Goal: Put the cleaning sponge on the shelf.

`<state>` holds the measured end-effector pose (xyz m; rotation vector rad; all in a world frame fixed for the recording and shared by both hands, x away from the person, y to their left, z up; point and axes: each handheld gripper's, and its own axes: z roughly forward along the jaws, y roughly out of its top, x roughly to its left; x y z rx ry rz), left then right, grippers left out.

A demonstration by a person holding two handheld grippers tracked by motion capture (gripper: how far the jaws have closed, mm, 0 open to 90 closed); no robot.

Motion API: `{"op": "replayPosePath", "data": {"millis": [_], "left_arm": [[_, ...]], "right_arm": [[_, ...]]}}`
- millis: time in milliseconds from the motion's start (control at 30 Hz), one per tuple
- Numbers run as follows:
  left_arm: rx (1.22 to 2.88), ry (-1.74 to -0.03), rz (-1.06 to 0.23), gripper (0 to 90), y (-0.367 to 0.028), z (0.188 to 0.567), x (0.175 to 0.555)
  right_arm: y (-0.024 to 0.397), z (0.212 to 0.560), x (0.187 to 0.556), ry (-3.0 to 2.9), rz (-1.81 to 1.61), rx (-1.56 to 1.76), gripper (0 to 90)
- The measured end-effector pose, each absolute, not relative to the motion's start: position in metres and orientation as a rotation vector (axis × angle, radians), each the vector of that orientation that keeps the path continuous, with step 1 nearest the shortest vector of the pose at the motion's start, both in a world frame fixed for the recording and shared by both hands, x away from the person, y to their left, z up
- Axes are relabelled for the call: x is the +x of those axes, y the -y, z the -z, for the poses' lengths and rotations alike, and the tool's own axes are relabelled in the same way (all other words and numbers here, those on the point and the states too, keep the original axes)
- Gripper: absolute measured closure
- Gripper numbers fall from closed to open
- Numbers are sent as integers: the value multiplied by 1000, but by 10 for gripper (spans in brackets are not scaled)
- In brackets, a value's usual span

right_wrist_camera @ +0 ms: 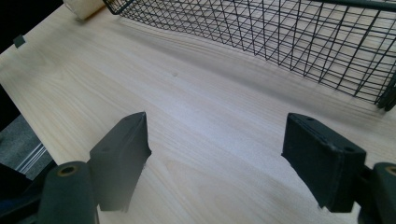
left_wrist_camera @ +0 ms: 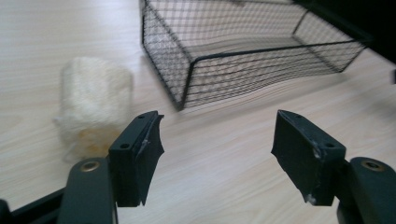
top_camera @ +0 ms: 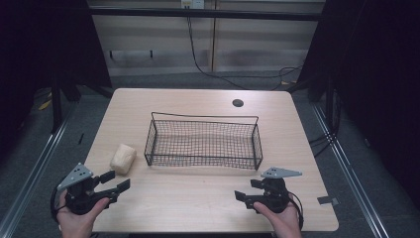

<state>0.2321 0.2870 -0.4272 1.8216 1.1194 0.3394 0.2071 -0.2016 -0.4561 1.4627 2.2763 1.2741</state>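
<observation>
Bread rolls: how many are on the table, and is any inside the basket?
1. The bread roll lies on the table, just left of the wire basket, not in it.

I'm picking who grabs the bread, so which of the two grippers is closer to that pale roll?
The left gripper. The pale roll lies just ahead of its open jaws, left of the wire basket; the right gripper sits across the table, near the basket's other end.

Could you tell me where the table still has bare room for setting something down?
The front strip between the left gripper and right gripper is bare, as are the back edge beyond the wire basket and its right side. The basket is empty. Tightest spot: the cream roll beside the basket's left end.
</observation>
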Motion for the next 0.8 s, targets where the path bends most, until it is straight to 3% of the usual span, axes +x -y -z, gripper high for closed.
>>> {"op": "replayPosePath", "data": {"millis": [233,467,800], "left_arm": [[1883,-1199,-296,258,-297,424,255],[1947,-1222,-224,291,-294,415,273],[2022,-1256,-105,260,-294,406,303]], "right_arm": [[199,457,208,-2296,-1273,1457,224],[198,458,210,-2307,-1274,1460,224],[197,458,211,-2316,-1273,1454,224]]}}
